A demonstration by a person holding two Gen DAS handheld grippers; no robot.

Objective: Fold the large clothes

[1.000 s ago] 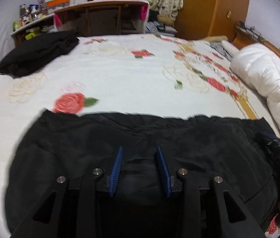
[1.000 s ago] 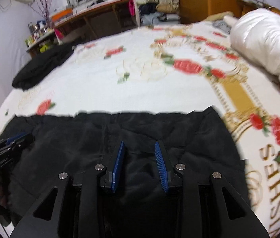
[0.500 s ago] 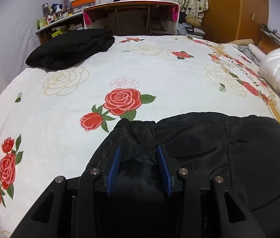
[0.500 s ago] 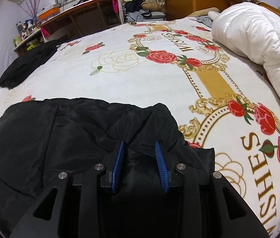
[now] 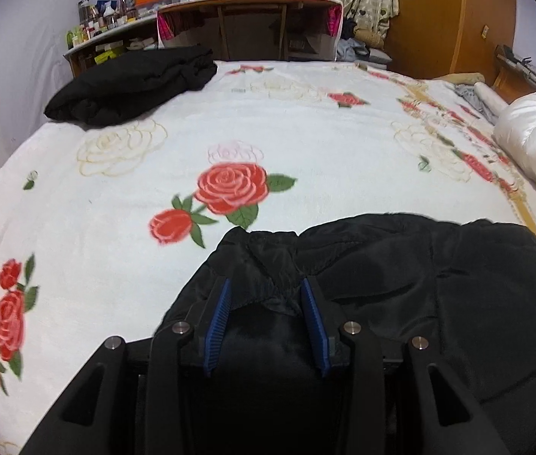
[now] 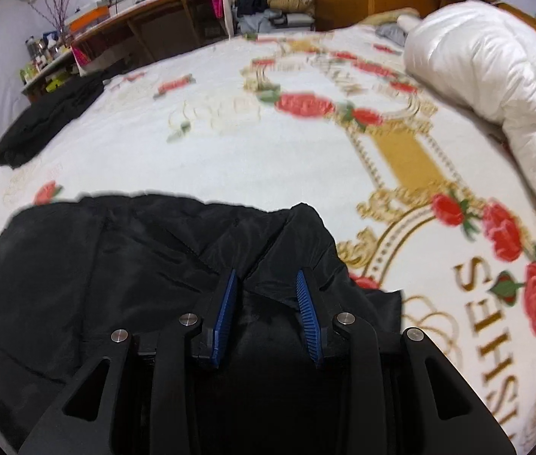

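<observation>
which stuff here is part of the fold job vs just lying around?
Job:
- black jacket on the bed
- left gripper, fabric bunched between its blue pads
- right gripper, same

Lying about:
- folded black garment, far corner
- white duvet
- desk clutter

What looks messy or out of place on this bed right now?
The shiny black padded garment is bunched and rumpled at the near edge of the rose-print bedspread, not flat. A second black garment lies heaped at the far corner.
</observation>
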